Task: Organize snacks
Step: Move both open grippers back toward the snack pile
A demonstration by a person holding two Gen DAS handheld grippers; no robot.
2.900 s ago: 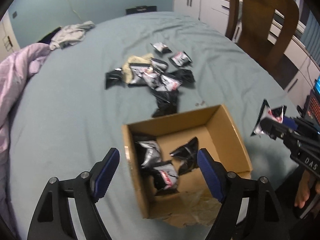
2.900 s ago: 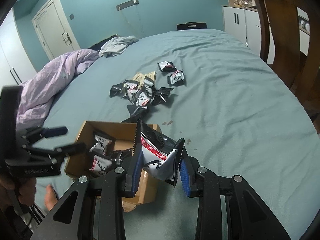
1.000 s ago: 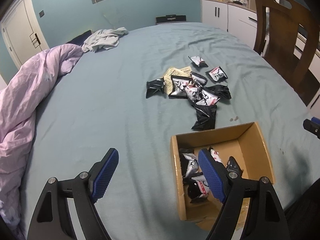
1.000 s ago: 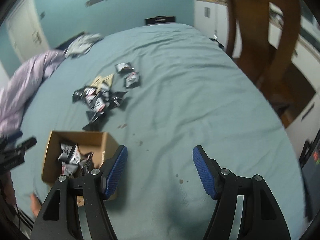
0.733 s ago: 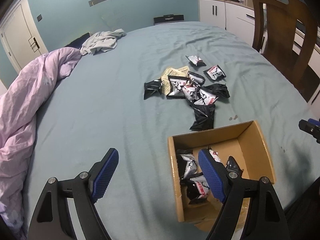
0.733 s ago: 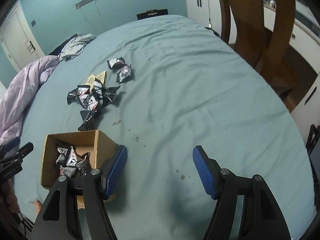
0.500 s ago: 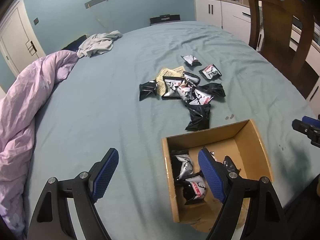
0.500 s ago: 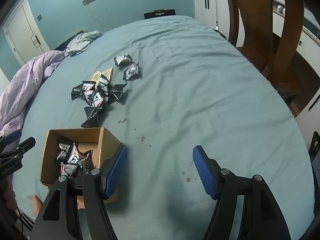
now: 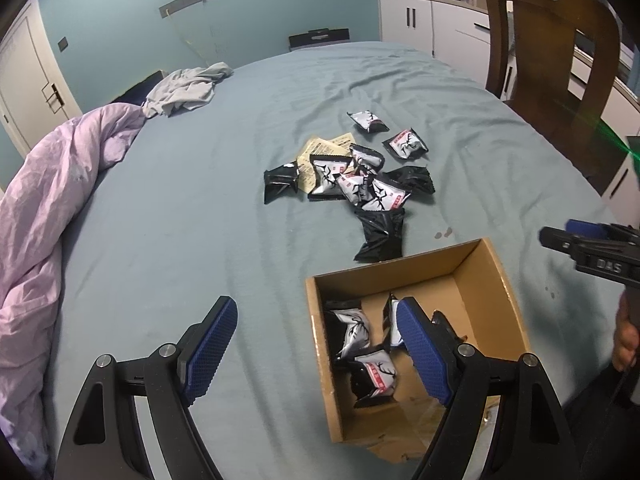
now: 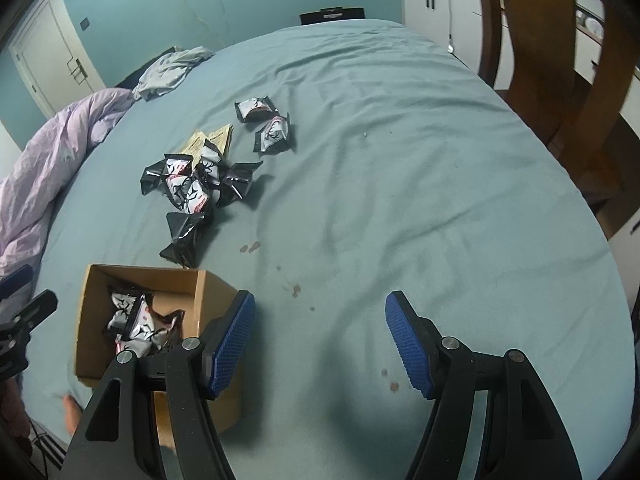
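- Hovering with left gripper point(image 9: 316, 344) spread wide and empty over the cardboard box point(image 9: 496, 276).
- Holding right gripper point(image 10: 320, 336) apart, gripping nothing, above bare bedsheet point(image 10: 400, 160).
- Lying loose beyond the box: snack packets point(image 9: 352, 184); others resting inside it.

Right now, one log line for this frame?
stage: between picks | left gripper: open, empty | right gripper: open, empty | cardboard box: holds several packets | snack pile: on bedsheet

Black-silver snack packets point(image 9: 356, 188), brown box point(image 9: 496, 272), teal sheet point(image 9: 160, 220)
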